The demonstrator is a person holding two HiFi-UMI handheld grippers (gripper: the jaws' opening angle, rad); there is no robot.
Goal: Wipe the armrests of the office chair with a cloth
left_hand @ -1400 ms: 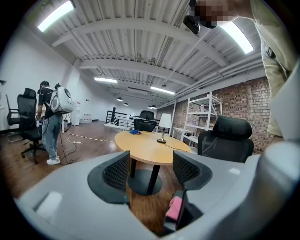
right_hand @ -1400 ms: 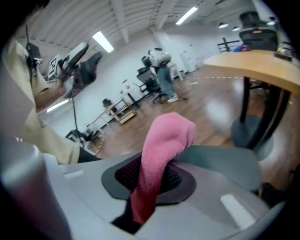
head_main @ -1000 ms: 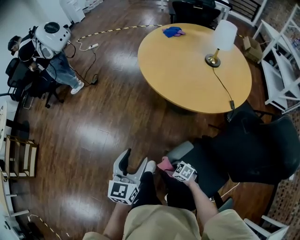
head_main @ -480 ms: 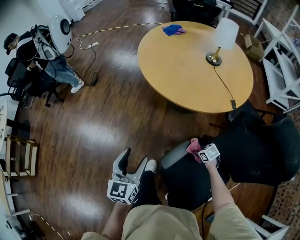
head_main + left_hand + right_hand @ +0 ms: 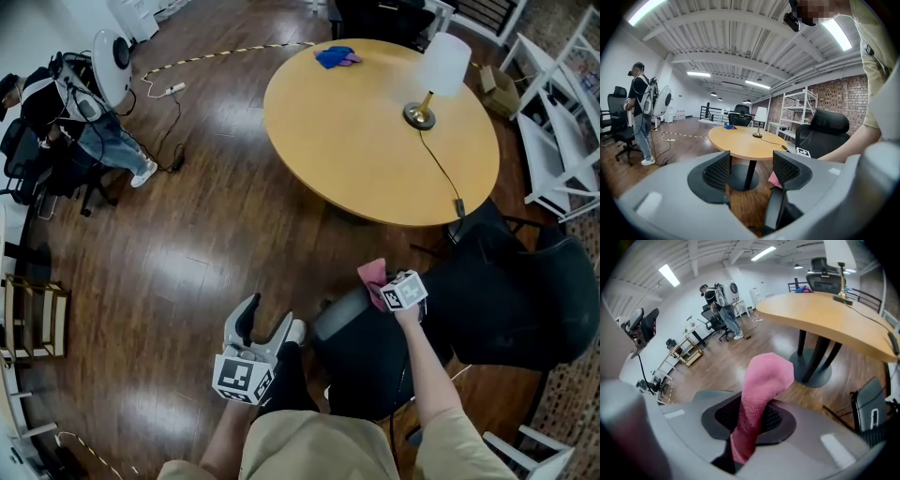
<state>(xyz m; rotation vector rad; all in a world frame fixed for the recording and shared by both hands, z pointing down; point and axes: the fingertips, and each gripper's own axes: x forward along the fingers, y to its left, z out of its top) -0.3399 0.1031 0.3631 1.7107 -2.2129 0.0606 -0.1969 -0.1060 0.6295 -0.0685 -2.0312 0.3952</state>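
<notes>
1. The floor (image 5: 206, 234) is dark, glossy wood and runs under everything.
2. A round tan table (image 5: 356, 131) stands on one pedestal beyond the chair.
3. The black chair (image 5: 506, 300) sits near the table's near edge. One armrest (image 5: 339, 314) slants toward the table.
4. A person (image 5: 89, 122) stands at the far left of the head view, well apart from the table.
5. A lamp (image 5: 441, 70) stands upright on the table, and its cord (image 5: 441, 173) trails to the near edge.
6. The left gripper (image 5: 272, 321) hangs low over the floor, left of the chair. Its jaws are released, with nothing between them.
7. The right gripper (image 5: 380, 281) is at the armrest's far end, jaws clenched on the pink cloth (image 5: 373, 275).
8. The pink cloth pokes out past the jaws in a rounded fold. Whether it touches the armrest cannot be told.
9. A blue cloth (image 5: 335, 57) lies bunched at the table's far edge.
</notes>
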